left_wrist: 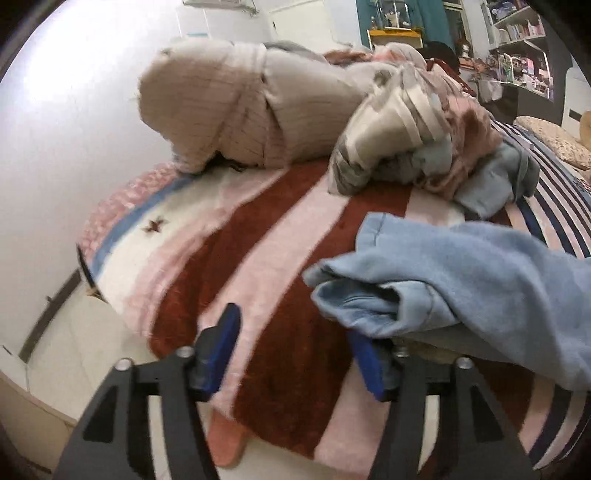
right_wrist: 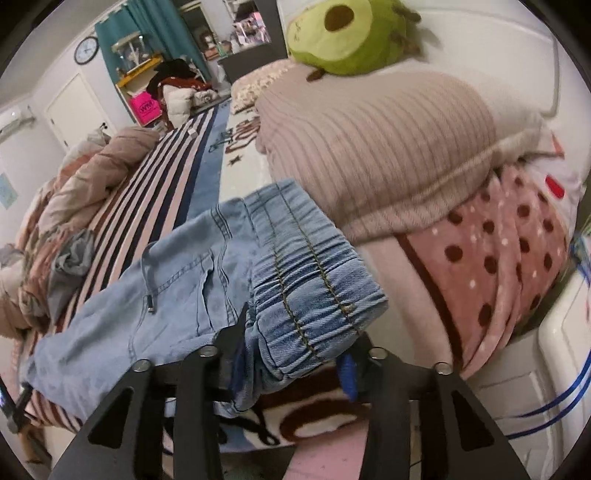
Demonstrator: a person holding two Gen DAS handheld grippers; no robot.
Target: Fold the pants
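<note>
Light blue denim pants lie on the striped bed. In the left wrist view the leg end [left_wrist: 461,280] lies bunched at the right, draped over my right finger. My left gripper [left_wrist: 295,350] is open, its blue pads wide apart with only the blanket between them. In the right wrist view the elastic waistband [right_wrist: 306,280] and drawstring [right_wrist: 149,291] show, with the waistband corner between my fingers. My right gripper [right_wrist: 295,365] has its jaws apart around that corner, not pinching it.
A striped fleece blanket [left_wrist: 221,236] covers the bed. A rolled beige quilt [left_wrist: 229,107] and a heap of clothes [left_wrist: 424,147] lie behind. A beige ribbed pillow [right_wrist: 388,147], a dotted pink blanket [right_wrist: 491,266] and a green plush [right_wrist: 351,33] sit at the bedhead.
</note>
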